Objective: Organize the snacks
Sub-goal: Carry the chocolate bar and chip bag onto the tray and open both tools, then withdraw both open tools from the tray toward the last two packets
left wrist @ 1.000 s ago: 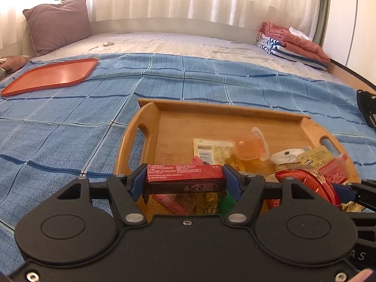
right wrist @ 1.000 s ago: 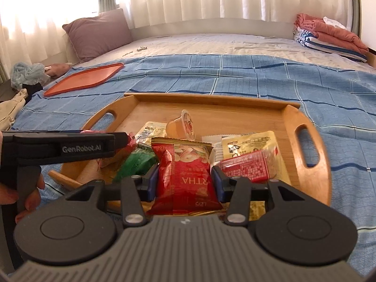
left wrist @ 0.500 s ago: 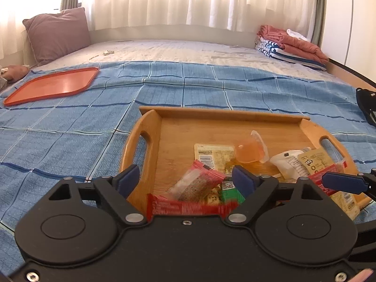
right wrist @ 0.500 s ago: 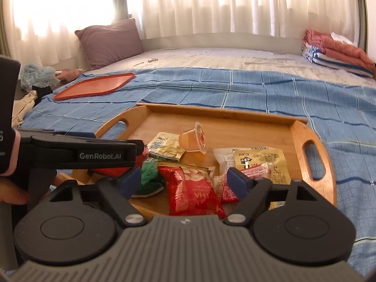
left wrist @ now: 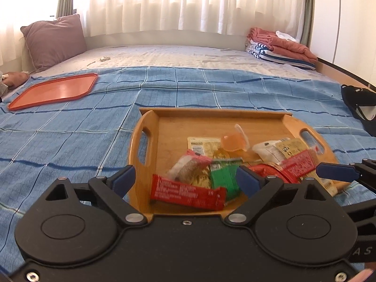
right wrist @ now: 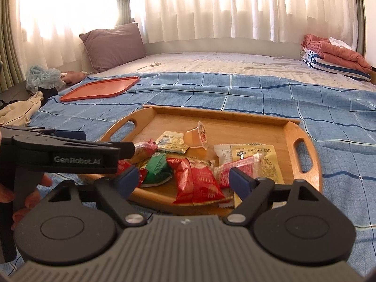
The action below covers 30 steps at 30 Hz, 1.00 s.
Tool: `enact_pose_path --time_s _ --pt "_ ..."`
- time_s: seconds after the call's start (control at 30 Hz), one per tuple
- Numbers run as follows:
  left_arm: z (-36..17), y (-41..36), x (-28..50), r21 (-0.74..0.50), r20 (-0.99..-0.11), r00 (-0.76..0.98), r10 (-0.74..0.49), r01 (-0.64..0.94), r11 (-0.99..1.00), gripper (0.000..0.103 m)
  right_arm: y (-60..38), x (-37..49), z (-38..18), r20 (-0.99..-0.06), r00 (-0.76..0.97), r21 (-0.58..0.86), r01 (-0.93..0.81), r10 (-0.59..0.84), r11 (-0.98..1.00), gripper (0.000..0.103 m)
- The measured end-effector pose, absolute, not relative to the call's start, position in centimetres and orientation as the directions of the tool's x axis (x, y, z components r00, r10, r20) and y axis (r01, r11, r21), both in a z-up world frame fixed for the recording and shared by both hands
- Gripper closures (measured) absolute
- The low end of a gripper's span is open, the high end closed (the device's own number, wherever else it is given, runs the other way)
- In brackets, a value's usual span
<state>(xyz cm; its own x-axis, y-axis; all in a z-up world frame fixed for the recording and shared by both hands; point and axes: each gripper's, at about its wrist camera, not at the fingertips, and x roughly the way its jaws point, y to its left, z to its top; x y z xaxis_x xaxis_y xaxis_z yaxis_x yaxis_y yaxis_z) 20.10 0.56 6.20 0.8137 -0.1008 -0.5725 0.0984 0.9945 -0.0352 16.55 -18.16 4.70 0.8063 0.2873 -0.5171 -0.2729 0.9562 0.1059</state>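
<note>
A wooden tray (left wrist: 150, 127) (right wrist: 305, 159) lies on the blue checked bedspread and holds several snacks. A long red bar (left wrist: 188, 195) lies at its near edge, just in front of my open, empty left gripper (left wrist: 185, 181). A red snack bag (right wrist: 197, 181) lies at the near edge below my open, empty right gripper (right wrist: 182, 178). A green packet (left wrist: 223, 178) (right wrist: 157, 169), an orange jelly cup (left wrist: 232, 142) (right wrist: 196, 136) and yellow and white sachets (right wrist: 256, 157) lie behind. The left gripper's body (right wrist: 65, 155) shows in the right wrist view.
An orange plastic tray (left wrist: 54, 91) (right wrist: 101, 88) lies far left on the bedspread. A purple pillow (left wrist: 54, 40) and folded towels (left wrist: 279, 44) sit at the back. A dark bag (left wrist: 359, 103) is at the right edge. Clothes (right wrist: 21, 108) lie at the left.
Both grippers have opened and drawn back and up. The red bar left the left gripper and the red bag left the right gripper; both now lie on the tray.
</note>
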Motion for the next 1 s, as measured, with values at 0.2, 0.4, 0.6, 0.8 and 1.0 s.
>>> enact_pose_path --time_s 0.2,0.4,0.6,0.8,1.0 --pt "6.3 1.1 17.0 -0.022 -0.563 0.82 -0.105 0.113 0.993 0.01 -18.4 14.7 4.6 -0.523 0.8 0.103 -0.281 0.292 0.954 0.013" --pt "6.7 1.5 14.1 -0.022 -0.554 0.824 -0.12 0.13 0.991 0.008 -18.5 13.2 4.2 -0.533 0.792 0.109 -0.286 0.299 0.952 0.013" --pt "6.6 1.8 11.5 -0.04 -0.545 0.827 -0.135 0.135 0.99 0.008 -18.8 12.1 3.5 -0.547 0.78 0.124 -0.285 0.305 0.951 0.013" --pt "6.5 2.0 9.7 -0.02 -0.539 0.833 -0.125 0.136 0.991 0.007 -18.9 11.4 2.8 -0.561 0.771 0.127 -0.279 0.301 0.952 0.013" --pt "5.9 2.5 7.4 -0.012 -0.539 0.834 -0.119 0.133 0.991 0.007 -19.2 11.0 2.3 -0.575 0.762 0.133 -0.273 0.299 0.953 0.013"
